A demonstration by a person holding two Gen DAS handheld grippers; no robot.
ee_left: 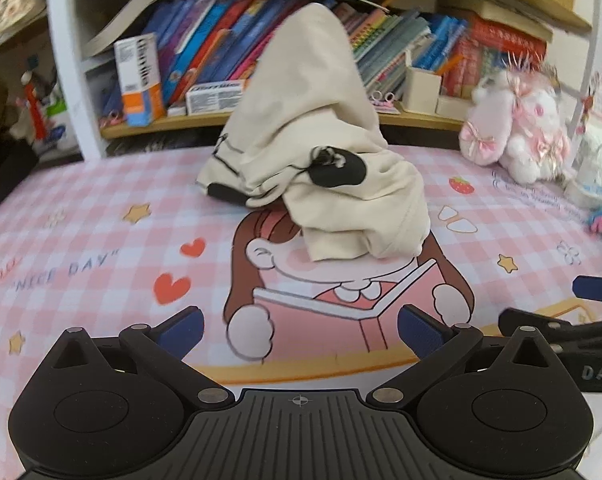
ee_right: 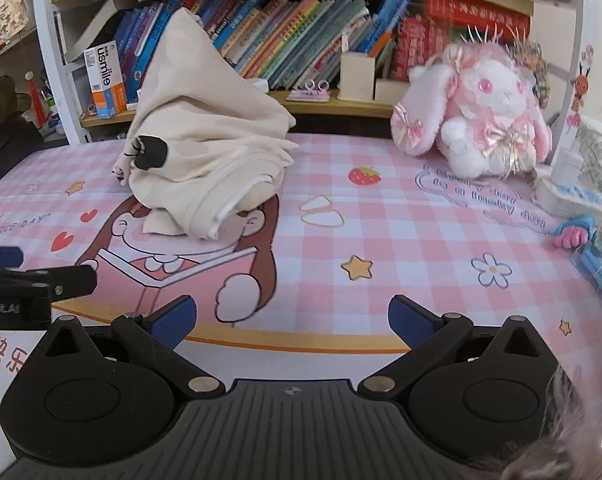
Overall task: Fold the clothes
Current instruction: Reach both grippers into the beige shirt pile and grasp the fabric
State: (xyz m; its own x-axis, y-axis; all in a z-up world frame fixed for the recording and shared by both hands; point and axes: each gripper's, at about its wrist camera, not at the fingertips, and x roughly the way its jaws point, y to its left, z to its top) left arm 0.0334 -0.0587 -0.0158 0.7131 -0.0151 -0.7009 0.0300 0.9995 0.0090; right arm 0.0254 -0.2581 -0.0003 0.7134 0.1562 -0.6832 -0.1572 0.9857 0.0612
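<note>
We see a soft cream shirt point(ee_left: 301, 120) heaped in a peak on the checked table point(ee_left: 101, 216). Left claw point(ee_left: 299, 330) and right claw point(ee_right: 293, 320) gape empty. Only the right view shows the fluffy rabbit point(ee_right: 473, 116) sharply.

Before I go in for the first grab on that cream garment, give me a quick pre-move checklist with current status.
1. Left gripper open and empty: ok.
2. Right gripper open and empty: ok.
3. Cream garment lying flat for folding: not ok, it is bunched in a peaked heap.
4. A hem or corner visible to grab: ok, a stitched edge shows at the front of the heap.
5. Mat between grippers and garment free of objects: ok.
6. Plush rabbit apart from the garment: ok.
</note>
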